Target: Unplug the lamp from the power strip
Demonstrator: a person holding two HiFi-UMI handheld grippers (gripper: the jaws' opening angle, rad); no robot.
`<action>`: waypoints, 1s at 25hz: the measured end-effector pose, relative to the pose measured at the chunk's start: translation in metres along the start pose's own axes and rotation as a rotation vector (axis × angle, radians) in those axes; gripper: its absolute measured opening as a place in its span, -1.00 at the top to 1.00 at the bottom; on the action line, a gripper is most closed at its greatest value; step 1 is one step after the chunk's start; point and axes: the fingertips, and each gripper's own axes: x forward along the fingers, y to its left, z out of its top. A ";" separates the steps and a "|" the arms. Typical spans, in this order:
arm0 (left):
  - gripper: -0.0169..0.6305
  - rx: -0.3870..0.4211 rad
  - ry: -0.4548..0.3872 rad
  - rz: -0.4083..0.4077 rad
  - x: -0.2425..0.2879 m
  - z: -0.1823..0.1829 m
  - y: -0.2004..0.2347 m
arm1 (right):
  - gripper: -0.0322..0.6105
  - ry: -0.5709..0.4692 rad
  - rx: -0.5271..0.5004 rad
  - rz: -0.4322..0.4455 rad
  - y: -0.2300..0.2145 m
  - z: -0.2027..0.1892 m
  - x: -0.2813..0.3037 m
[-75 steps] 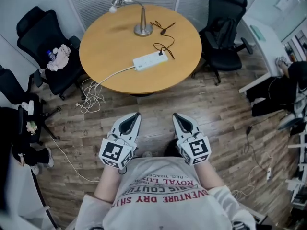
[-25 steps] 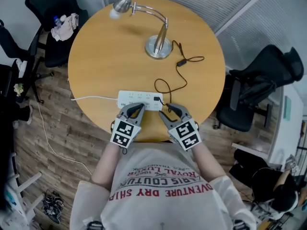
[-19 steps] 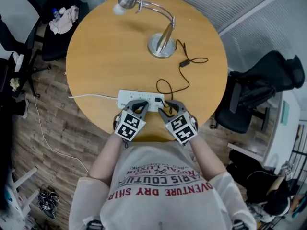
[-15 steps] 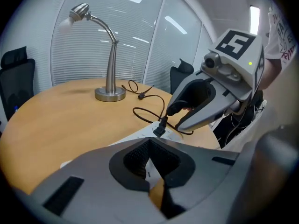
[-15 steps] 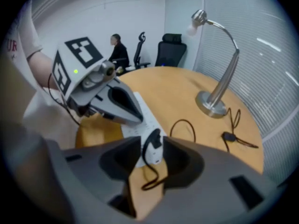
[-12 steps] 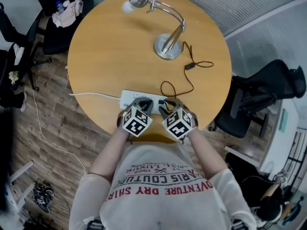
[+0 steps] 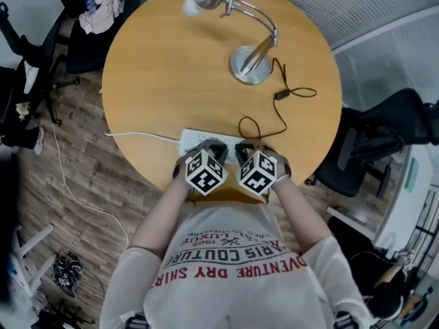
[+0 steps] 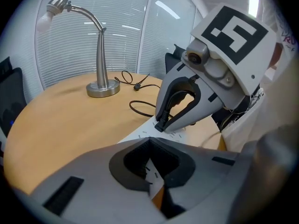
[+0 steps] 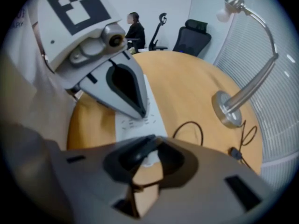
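At near rim of round wooden table (image 7: pixel 164 67): white oblong power strip (image 7: pixel 191 140) lying flat.
Silver gooseneck desk lamp (image 7: pixel 250 53): upright farther across table; thin black cord (image 7: pixel 278 108) looping back to strip.
Left gripper (image 7: pixel 214 145): jaws clenched, tips pressed onto strip.
Right gripper (image 7: pixel 245 147): jaws just closing, grasping black plug (image 9: pixel 135 150) at strip's right end.

The round wooden table (image 7: pixel 158 81) bears a lamp (image 7: pixel 248 65), its cord (image 7: pixel 280 96) and a power strip (image 7: pixel 192 140).
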 end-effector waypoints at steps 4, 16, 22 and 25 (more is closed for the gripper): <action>0.86 0.013 0.006 -0.014 0.000 0.000 0.000 | 0.61 0.004 -0.071 0.052 0.001 0.002 0.001; 0.87 0.003 0.018 -0.049 0.005 0.003 0.003 | 0.68 0.017 -0.172 0.084 -0.001 0.002 -0.002; 0.87 0.043 0.005 -0.029 0.004 0.002 0.002 | 0.68 0.030 -0.158 0.082 0.004 0.001 -0.005; 0.87 0.050 0.002 -0.018 0.004 0.003 0.001 | 0.68 -0.025 -0.110 0.083 -0.001 0.010 -0.022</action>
